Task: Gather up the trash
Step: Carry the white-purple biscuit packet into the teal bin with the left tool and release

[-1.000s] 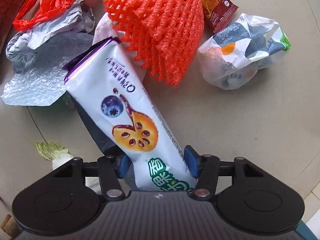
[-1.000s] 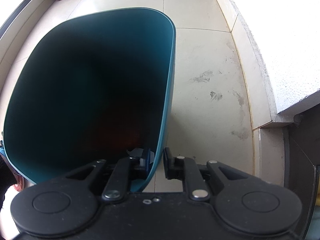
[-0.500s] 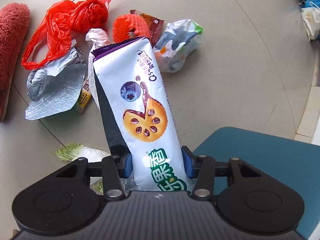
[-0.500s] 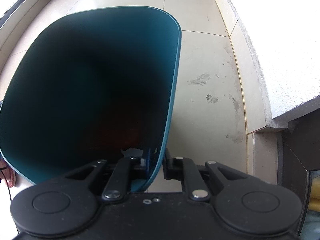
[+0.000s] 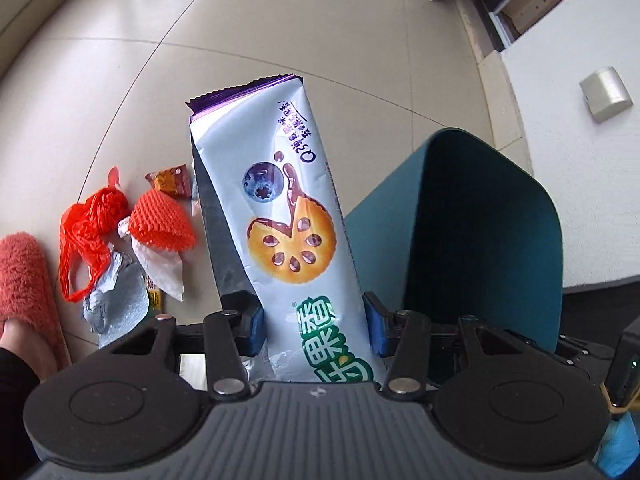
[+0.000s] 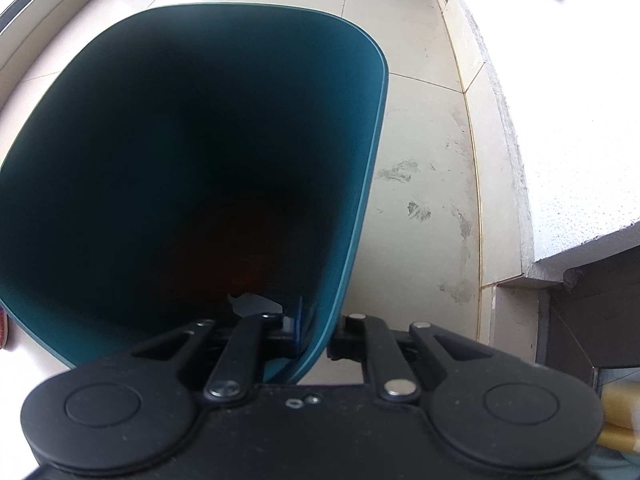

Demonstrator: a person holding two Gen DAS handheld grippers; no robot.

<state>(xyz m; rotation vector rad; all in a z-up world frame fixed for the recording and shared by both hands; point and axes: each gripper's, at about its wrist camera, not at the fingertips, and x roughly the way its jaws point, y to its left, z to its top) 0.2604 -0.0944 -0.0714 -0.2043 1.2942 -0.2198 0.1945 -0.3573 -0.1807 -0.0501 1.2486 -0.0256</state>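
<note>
Left gripper pinches one cookie wrapper by its lower end; wrapper stands up w/ purple seal on top, just left of the teal bin. Right gripper is clamped on the bin rim, one finger inside, one outside. Left of wrapper on the floor: 1 orange foam net, 1 red plastic bag, 1 brown snack packet, crumpled silver film. Pink fuzzy slipper farther left. Beige floor tiles, scuffed right of bin; white wall beyond.
</note>
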